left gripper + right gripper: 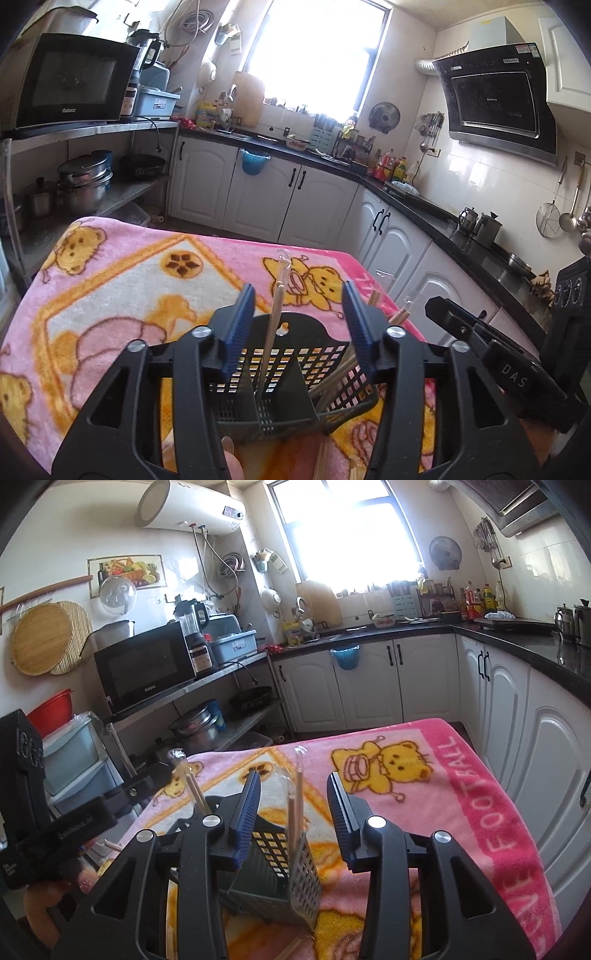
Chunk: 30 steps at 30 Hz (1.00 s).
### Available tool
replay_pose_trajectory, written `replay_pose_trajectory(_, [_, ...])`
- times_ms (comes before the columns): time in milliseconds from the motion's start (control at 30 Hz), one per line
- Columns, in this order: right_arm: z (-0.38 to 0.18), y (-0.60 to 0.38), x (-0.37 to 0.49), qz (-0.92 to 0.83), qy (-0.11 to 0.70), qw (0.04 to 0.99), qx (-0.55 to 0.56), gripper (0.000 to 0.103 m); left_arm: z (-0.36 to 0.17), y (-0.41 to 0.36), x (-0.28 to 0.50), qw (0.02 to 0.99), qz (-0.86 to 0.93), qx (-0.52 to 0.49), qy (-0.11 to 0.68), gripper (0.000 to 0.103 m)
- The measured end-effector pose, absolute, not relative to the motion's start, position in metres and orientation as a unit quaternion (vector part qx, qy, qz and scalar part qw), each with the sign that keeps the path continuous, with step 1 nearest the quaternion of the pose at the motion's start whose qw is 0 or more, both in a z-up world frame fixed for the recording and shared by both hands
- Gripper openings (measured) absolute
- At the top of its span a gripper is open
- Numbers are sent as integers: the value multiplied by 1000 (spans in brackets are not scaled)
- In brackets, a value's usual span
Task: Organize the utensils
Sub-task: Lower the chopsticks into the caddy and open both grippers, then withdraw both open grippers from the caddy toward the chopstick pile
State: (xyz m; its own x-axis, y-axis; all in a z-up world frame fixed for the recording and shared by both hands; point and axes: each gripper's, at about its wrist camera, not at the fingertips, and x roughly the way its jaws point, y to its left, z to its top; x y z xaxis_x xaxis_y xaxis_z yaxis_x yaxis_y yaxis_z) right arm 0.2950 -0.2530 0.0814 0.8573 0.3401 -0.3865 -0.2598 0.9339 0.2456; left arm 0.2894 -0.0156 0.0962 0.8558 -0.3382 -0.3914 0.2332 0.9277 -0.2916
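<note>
We hold the left gripper (299, 325) and the right gripper (293, 805) with jaws apart, gripping nothing. Below both stands the black mesh holder (295, 373), on the pink blanket (110, 280). A wrapped chopstick (275, 314) stands upright in the left compartment, between the left jaws but apart from the pads; more lean in the right. We judge chopsticks light, stiff, wrapper-slick: grip mid-shaft.
</note>
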Motion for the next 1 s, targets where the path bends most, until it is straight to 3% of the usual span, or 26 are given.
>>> replay_pose_trajectory(333, [75, -262, 280, 145, 233, 958, 85, 47, 97, -13, 267, 953, -164, -122, 224, 76])
replay_pose_trajectory(600, [68, -263, 260, 146, 246, 955, 72, 54, 97, -16, 245, 951, -175, -112, 230, 91])
replay_pose_trajectory(1000, [61, -270, 234, 149, 259, 952, 69, 57, 99, -15, 209, 953, -181, -97, 223, 92])
